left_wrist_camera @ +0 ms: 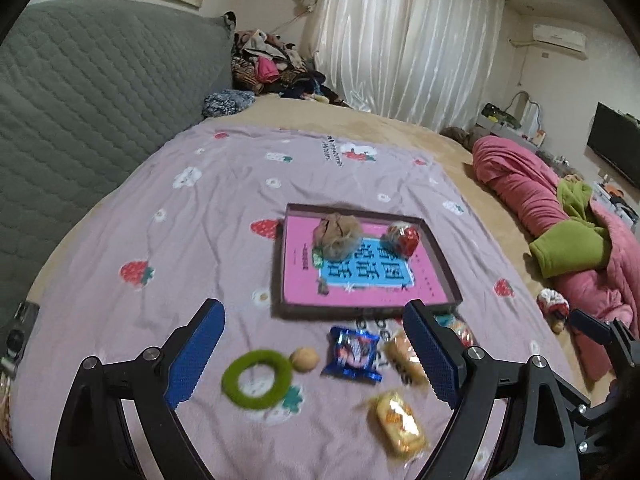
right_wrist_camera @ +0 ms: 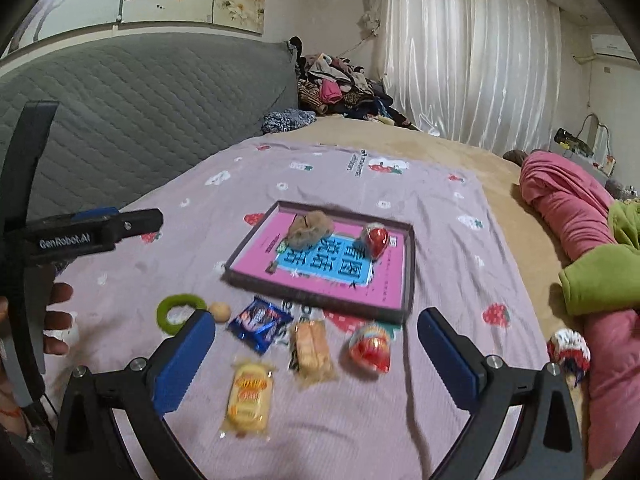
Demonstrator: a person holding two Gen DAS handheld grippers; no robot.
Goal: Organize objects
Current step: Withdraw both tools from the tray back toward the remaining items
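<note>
A shallow tray (left_wrist_camera: 340, 312) (right_wrist_camera: 320, 300) with a pink printed bottom lies on the strawberry bedsheet. In it sit a brown fluffy scrunchie (left_wrist_camera: 340, 236) (right_wrist_camera: 310, 228) and a red wrapped candy (left_wrist_camera: 406, 238) (right_wrist_camera: 376, 240). In front of it lie a green ring (left_wrist_camera: 230, 380) (right_wrist_camera: 164, 312), a small tan nut (left_wrist_camera: 305, 359) (right_wrist_camera: 220, 311), a blue snack packet (left_wrist_camera: 354, 354) (right_wrist_camera: 260, 322), two yellow pastry packets (left_wrist_camera: 400, 422) (right_wrist_camera: 250, 400) and a red egg-shaped candy (right_wrist_camera: 370, 346). My left gripper (left_wrist_camera: 314, 312) and right gripper (right_wrist_camera: 316, 318) both hover open above these items, holding nothing.
A rolled pink quilt (left_wrist_camera: 540, 200) with green fabric (right_wrist_camera: 600, 280) lies along the right. A red-and-white crocheted piece (right_wrist_camera: 568, 350) rests beside it. A grey quilted headboard (left_wrist_camera: 80, 100) stands at the left, with a clothes pile (right_wrist_camera: 340, 84) behind. A hand (right_wrist_camera: 56, 320) holds the left gripper's handle.
</note>
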